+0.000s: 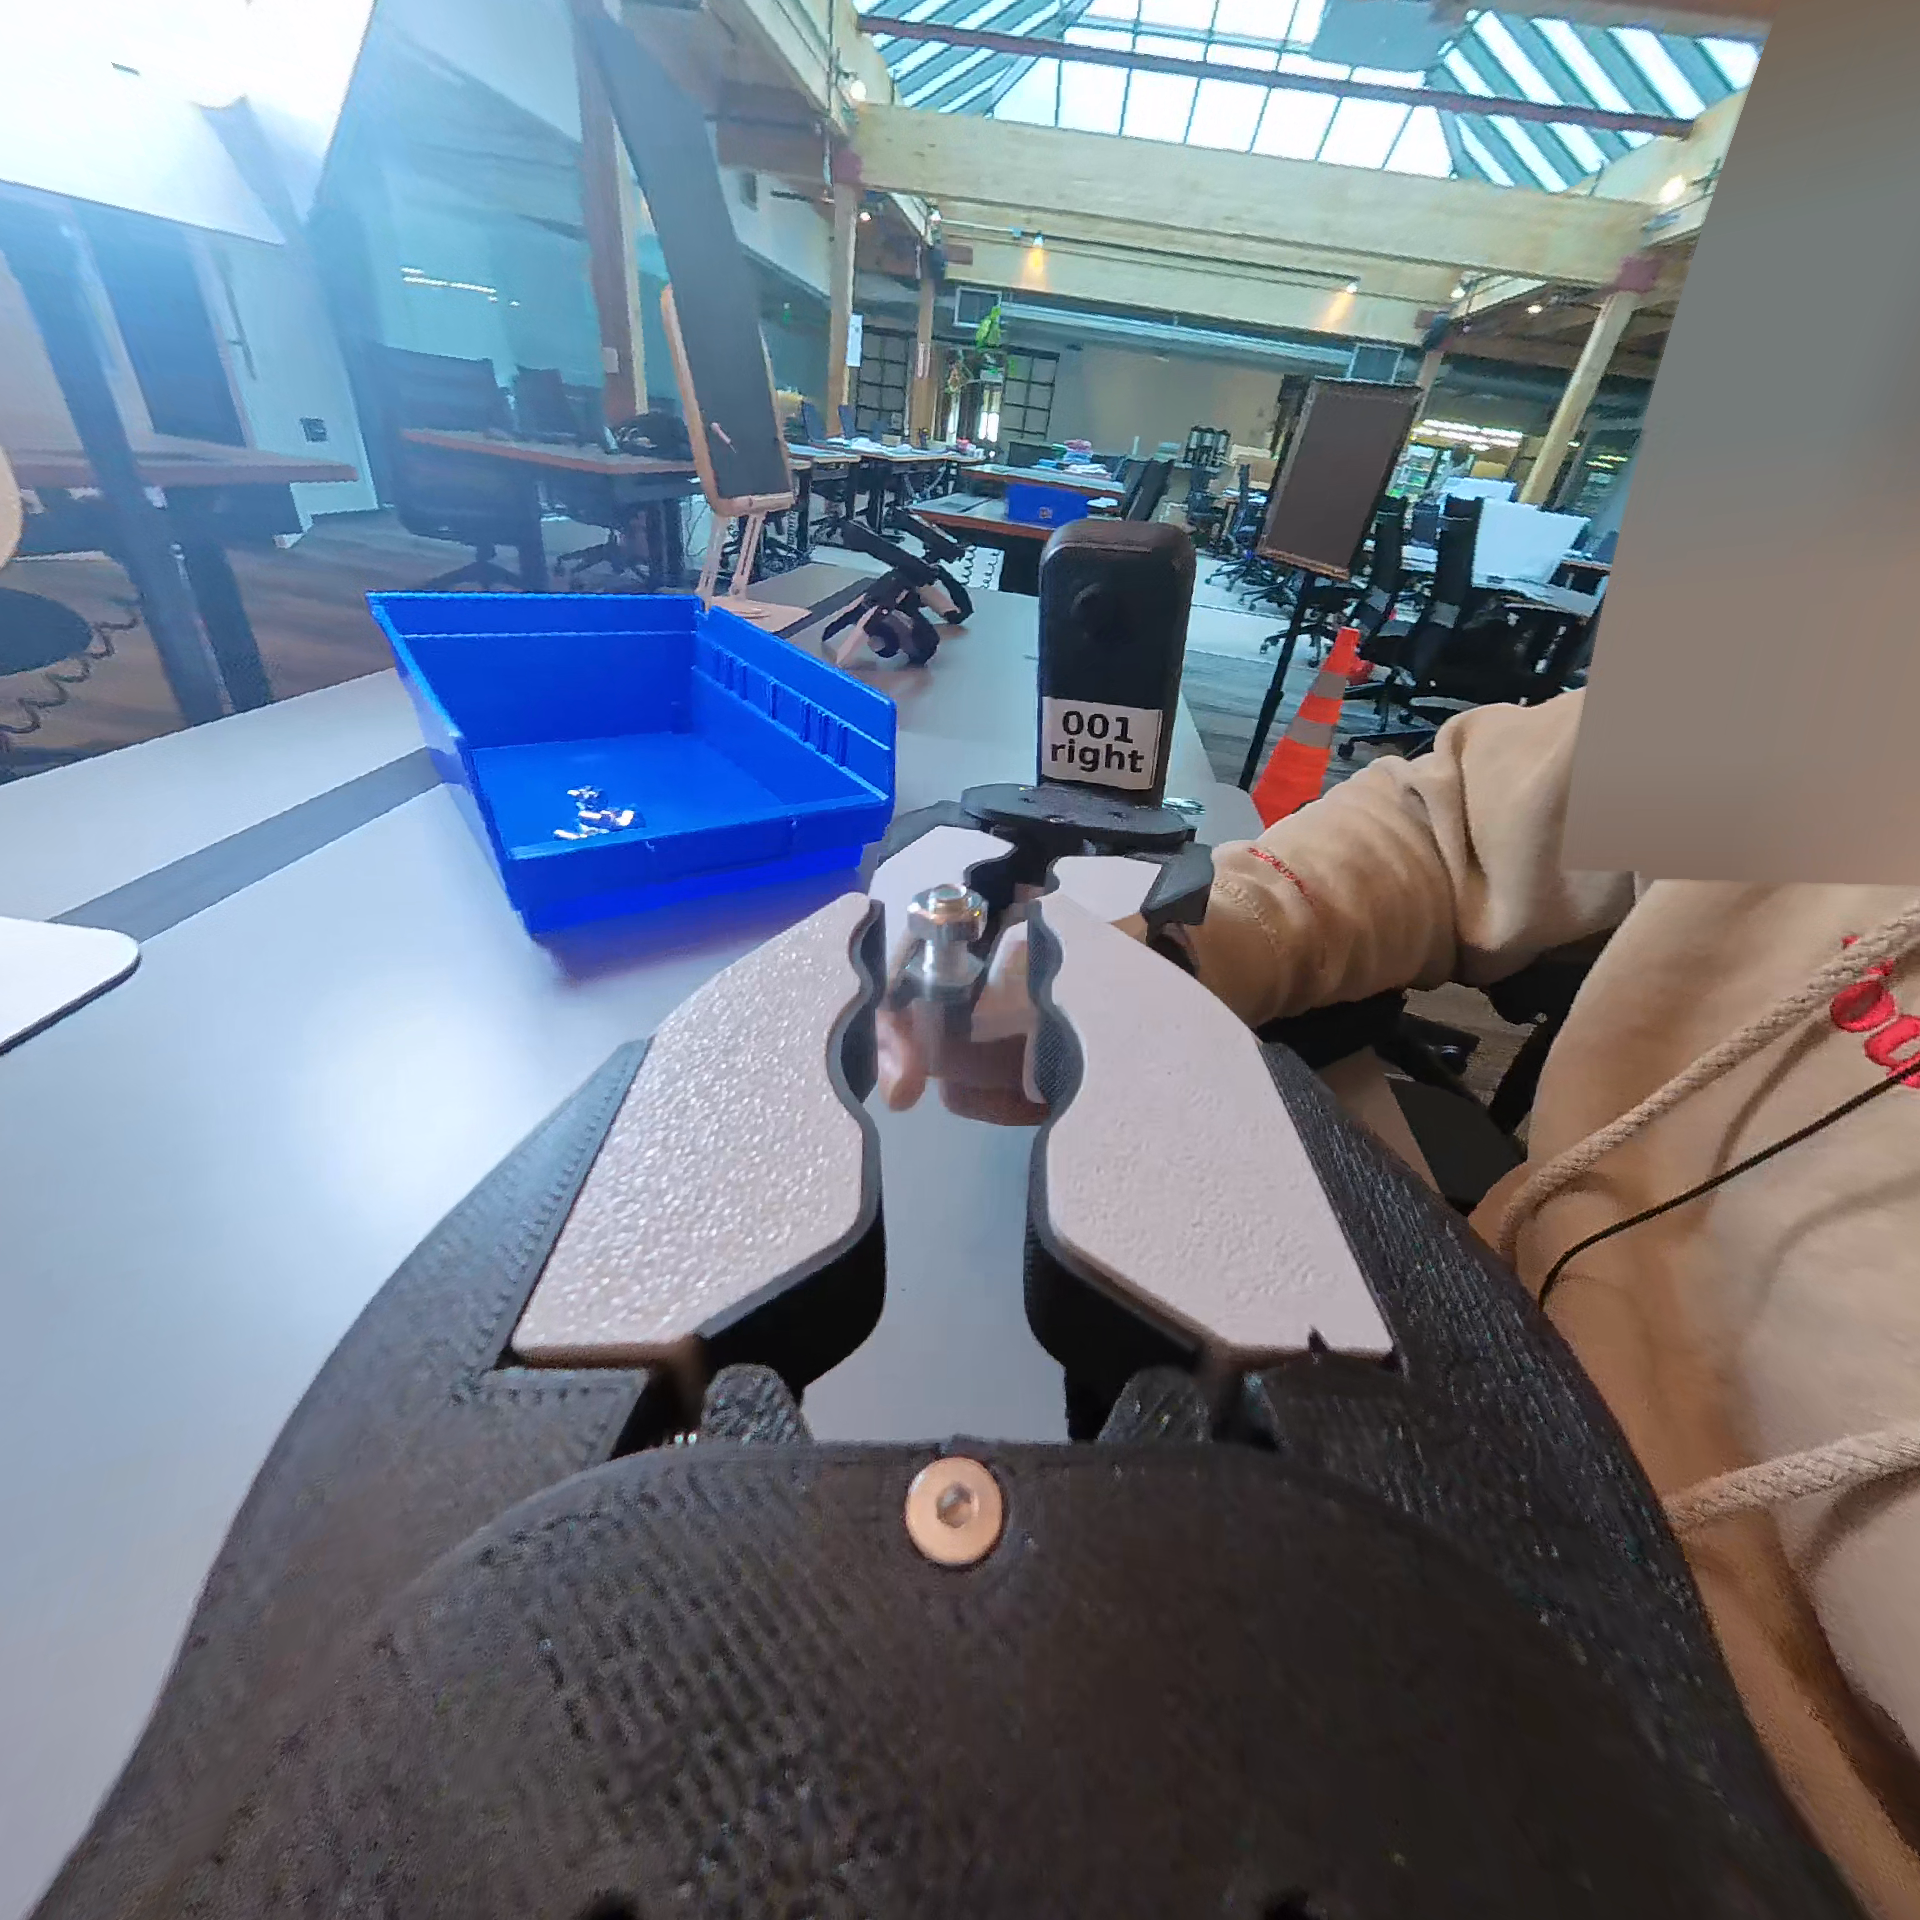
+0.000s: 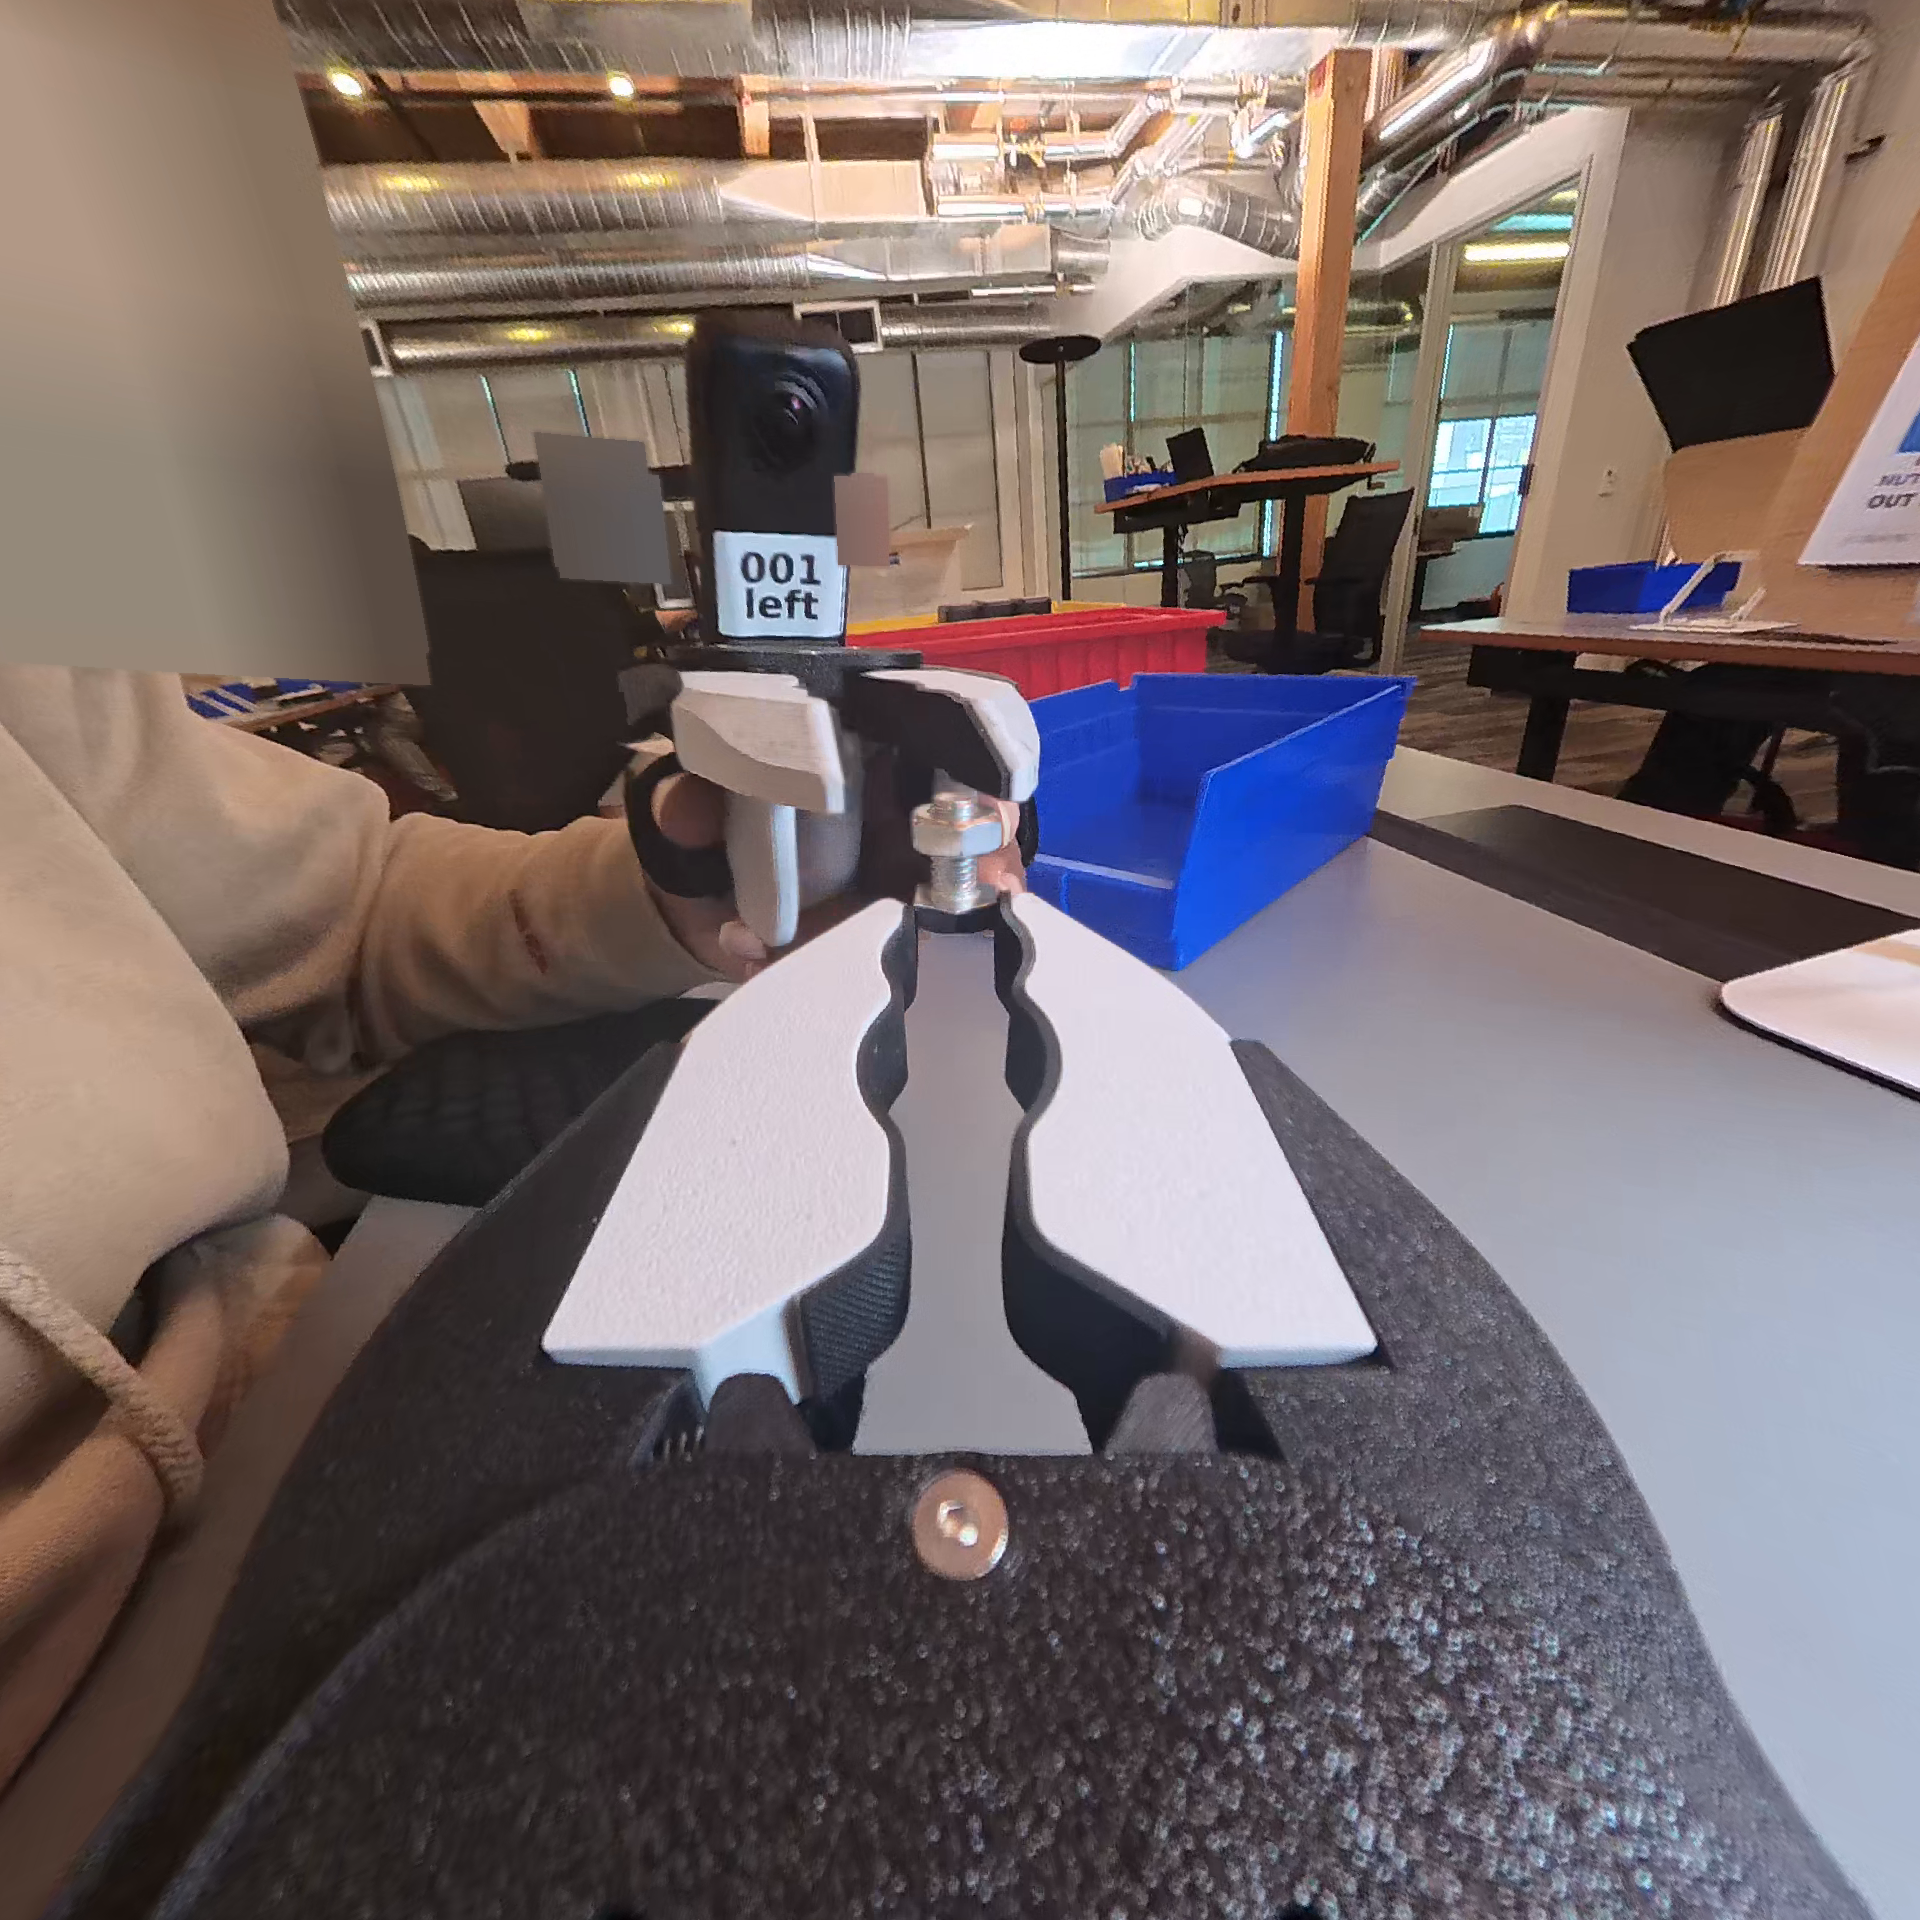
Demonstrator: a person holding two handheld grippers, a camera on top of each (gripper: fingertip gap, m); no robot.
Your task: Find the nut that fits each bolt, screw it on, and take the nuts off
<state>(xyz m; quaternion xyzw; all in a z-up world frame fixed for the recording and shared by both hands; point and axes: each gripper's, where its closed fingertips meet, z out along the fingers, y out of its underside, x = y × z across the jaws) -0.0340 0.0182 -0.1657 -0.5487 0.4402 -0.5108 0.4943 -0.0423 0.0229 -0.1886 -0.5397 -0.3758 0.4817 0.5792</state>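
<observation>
Two grippers, left [image 1: 940, 971] and right [image 2: 956, 914], are squeezing one bolt [image 2: 956, 883]; its nut [image 2: 954, 828] could jam if tilted.

White printed labels [image 1: 1098, 744] on both cameras [image 2: 774, 436]

We see bright daylight pouring from the skylights [image 1: 1299, 94] with blown-out glare at the upper left of the left wrist view, soft shadow under the blue bin [image 1: 665, 727], fisheye bending at the edges, and motion blur on the bolt [image 1: 935, 966].
</observation>
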